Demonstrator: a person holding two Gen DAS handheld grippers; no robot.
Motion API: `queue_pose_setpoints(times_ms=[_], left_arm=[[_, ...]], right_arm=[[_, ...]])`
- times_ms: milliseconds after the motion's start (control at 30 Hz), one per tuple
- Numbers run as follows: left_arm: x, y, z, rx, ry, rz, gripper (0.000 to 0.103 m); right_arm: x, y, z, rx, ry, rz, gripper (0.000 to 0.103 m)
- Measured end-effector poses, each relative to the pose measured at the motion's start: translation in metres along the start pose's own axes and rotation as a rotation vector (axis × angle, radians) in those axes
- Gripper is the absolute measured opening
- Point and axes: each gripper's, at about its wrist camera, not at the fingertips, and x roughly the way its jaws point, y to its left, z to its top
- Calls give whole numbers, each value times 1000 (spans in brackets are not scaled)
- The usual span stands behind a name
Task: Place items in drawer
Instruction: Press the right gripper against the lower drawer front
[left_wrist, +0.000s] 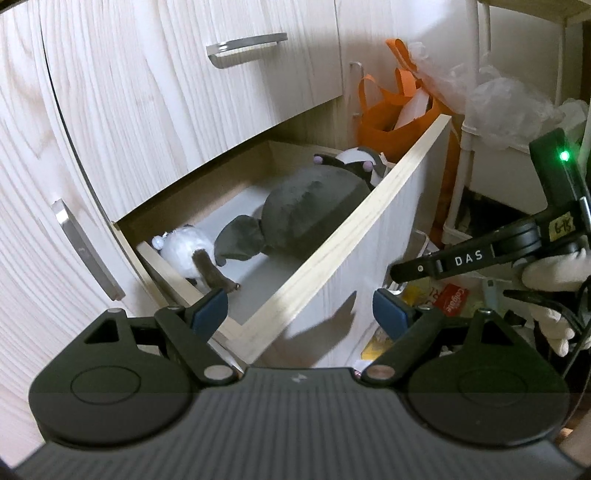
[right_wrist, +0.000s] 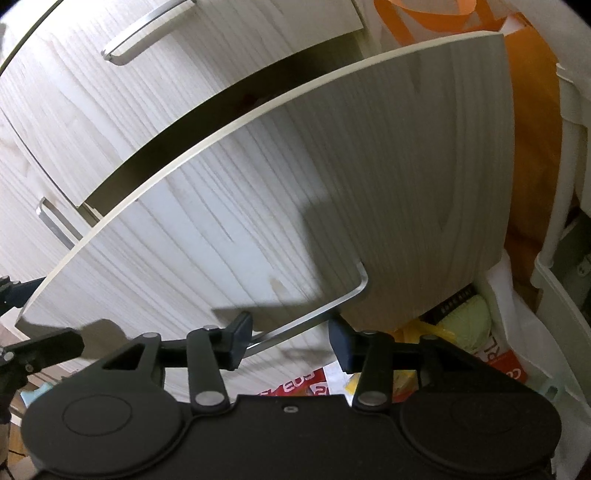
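Pale wood cabinet fronts surround an open drawer (left_wrist: 332, 236) holding a grey plush toy (left_wrist: 310, 210) beyond the spread, empty left gripper (left_wrist: 301, 312). Right gripper (right_wrist: 290, 341), spread, straddles the drawer handle (right_wrist: 332, 306).

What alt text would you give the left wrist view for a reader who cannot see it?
An open wooden drawer holds a large grey plush toy and a small white plush toy. The left tongs hover open and empty just in front of the drawer, while the right tongs, held in a white-gloved hand, reach in from the right. An orange bag stands behind.
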Motion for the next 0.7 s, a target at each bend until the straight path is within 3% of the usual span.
queue_pose_setpoints(times_ms=[167, 300, 467, 700], left_arm=[[6, 2, -3, -25, 20, -1, 86], [10, 10, -4, -150, 60, -87, 88], [13, 5, -7, -102, 44, -14, 88], [23, 10, -9, -113, 61, 8, 89]], right_arm=[[-3, 12, 6, -12, 13, -61, 54], [6, 6, 7, -20, 18, -68, 56], [25, 6, 5, -28, 18, -70, 57], [31, 7, 11, -32, 19, -54, 59]])
